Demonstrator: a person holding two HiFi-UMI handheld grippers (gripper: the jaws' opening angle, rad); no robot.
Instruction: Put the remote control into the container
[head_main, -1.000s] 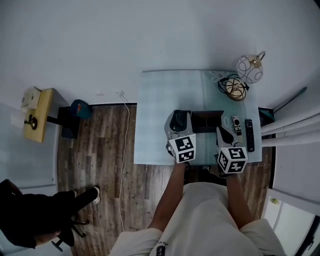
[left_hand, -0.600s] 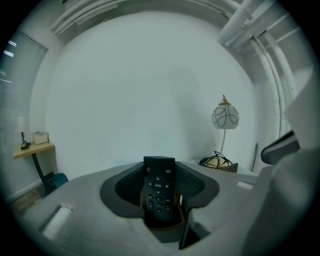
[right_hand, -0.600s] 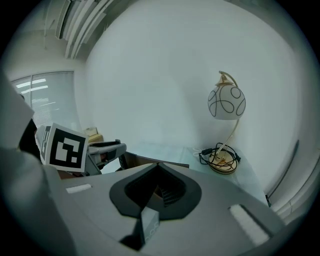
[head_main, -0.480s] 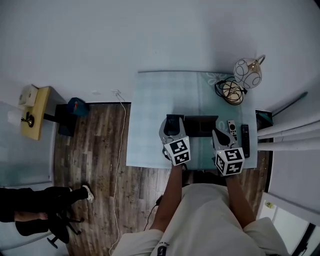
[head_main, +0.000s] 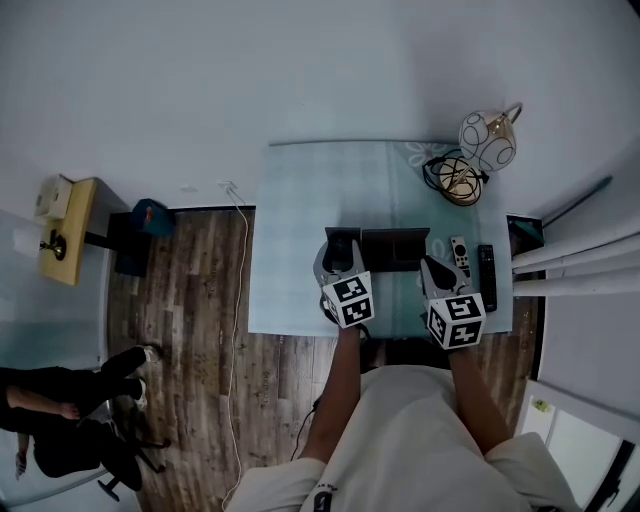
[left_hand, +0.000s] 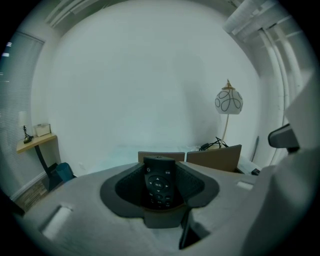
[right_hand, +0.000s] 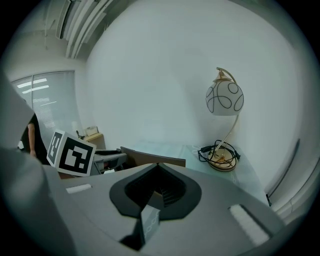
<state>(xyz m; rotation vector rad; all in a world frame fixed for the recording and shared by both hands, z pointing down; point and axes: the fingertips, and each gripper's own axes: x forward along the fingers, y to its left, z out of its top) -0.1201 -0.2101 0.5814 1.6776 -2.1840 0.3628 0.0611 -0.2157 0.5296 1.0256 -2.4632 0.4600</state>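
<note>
Holding the black remote control (left_hand: 159, 184) just left of the brown container (left_hand: 216, 158) rather than over its opening, the left tongs (head_main: 341, 245) are risking knocking it against the rim and twisting it loose, while the right tongs (right_hand: 157, 192) are resting closed and empty.

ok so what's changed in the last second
The left gripper has sunk slightly toward the table, black remote still in its fingers, next to the container. The person at lower left drew their legs back. The right gripper stayed shut and empty; the white remote and lamp kept their places.
</note>
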